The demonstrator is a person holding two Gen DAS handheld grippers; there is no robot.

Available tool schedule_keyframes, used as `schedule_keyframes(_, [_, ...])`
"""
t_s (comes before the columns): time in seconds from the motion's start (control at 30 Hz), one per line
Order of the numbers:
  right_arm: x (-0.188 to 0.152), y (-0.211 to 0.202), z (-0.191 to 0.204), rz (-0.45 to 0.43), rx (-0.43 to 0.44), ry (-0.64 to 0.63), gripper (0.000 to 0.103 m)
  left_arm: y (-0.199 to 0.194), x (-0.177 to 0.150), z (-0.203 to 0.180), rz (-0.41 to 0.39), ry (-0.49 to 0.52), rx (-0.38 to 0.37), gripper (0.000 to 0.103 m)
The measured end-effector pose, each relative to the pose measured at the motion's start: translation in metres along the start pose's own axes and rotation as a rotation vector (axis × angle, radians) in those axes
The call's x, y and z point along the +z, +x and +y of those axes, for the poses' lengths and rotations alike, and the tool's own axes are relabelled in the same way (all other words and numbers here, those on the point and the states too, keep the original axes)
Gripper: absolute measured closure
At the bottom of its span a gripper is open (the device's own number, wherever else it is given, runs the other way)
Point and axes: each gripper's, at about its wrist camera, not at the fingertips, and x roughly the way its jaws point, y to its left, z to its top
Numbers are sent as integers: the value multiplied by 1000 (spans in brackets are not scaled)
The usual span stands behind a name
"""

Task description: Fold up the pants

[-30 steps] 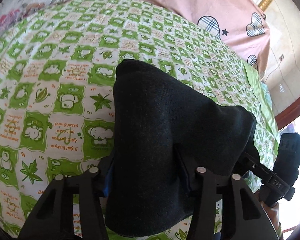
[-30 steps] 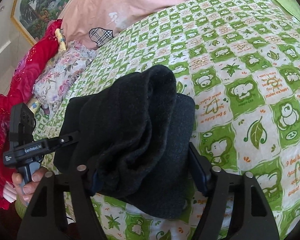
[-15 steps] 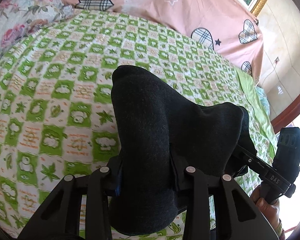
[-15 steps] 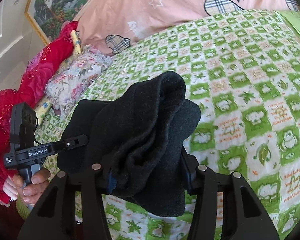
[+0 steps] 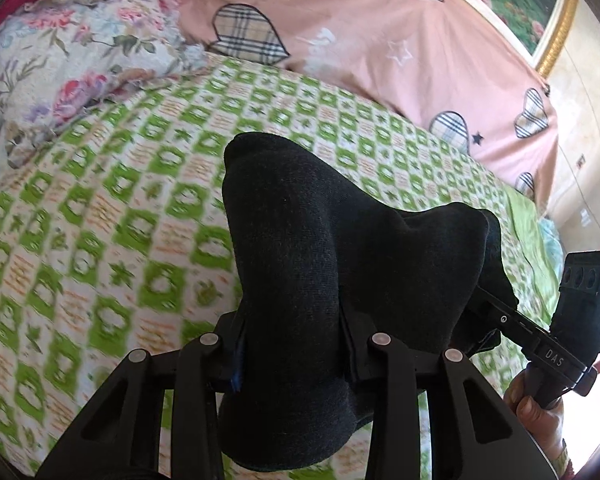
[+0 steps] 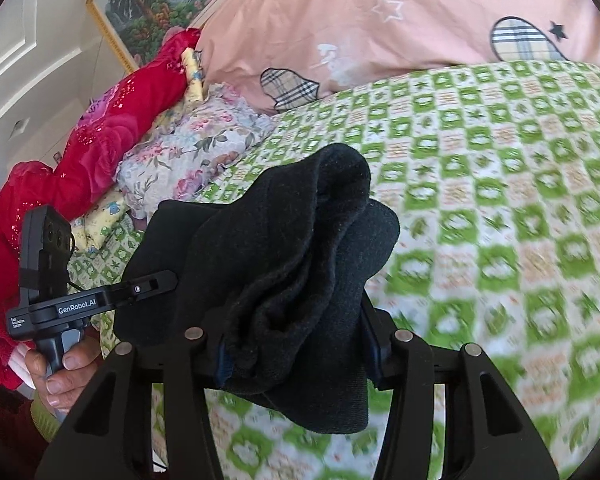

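The dark grey pants (image 5: 320, 264) hang bunched between both grippers, held up above the green-checked bedspread (image 5: 100, 220). My left gripper (image 5: 292, 344) is shut on one end of the pants; its fingertips are buried in the cloth. My right gripper (image 6: 296, 344) is shut on the other end of the pants (image 6: 284, 256), folds draping over its jaws. Each gripper shows in the other's view: the right one at the right edge (image 5: 556, 340), the left one at the left (image 6: 72, 304), each held by a hand.
A pink quilt with plaid hearts (image 5: 380, 52) lies along the far side of the bed. A floral pillow (image 5: 60, 60) and red bedding (image 6: 100, 128) lie at the left end. A framed landscape painting (image 6: 160, 4) hangs on the wall.
Both grippers have risen and tilted up with the pants, so the bedspread has dropped farther below and more of the quilt, pillows and wall shows.
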Motion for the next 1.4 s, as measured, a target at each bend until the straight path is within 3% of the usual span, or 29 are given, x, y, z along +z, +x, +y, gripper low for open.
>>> schedule_keyframes(0.33, [26, 46, 7, 45, 29, -28, 51, 14, 22, 26, -14, -27, 67, 67])
schedule_keyframes(0.63, [24, 77, 1, 104, 31, -26, 51, 32, 22, 43, 26, -48, 87, 66])
schedule_keyframes(0.9, [15, 86, -15, 142, 6, 3, 43, 40, 14, 55, 35, -70, 92, 48])
schedule_keyframes(1.13, [10, 81, -21, 124, -25, -13, 29, 38, 11, 51, 25, -31, 116, 40])
schedule_keyframes(1.4, [9, 75, -19, 109, -56, -15, 25, 32, 4, 51, 35, -31, 136, 26])
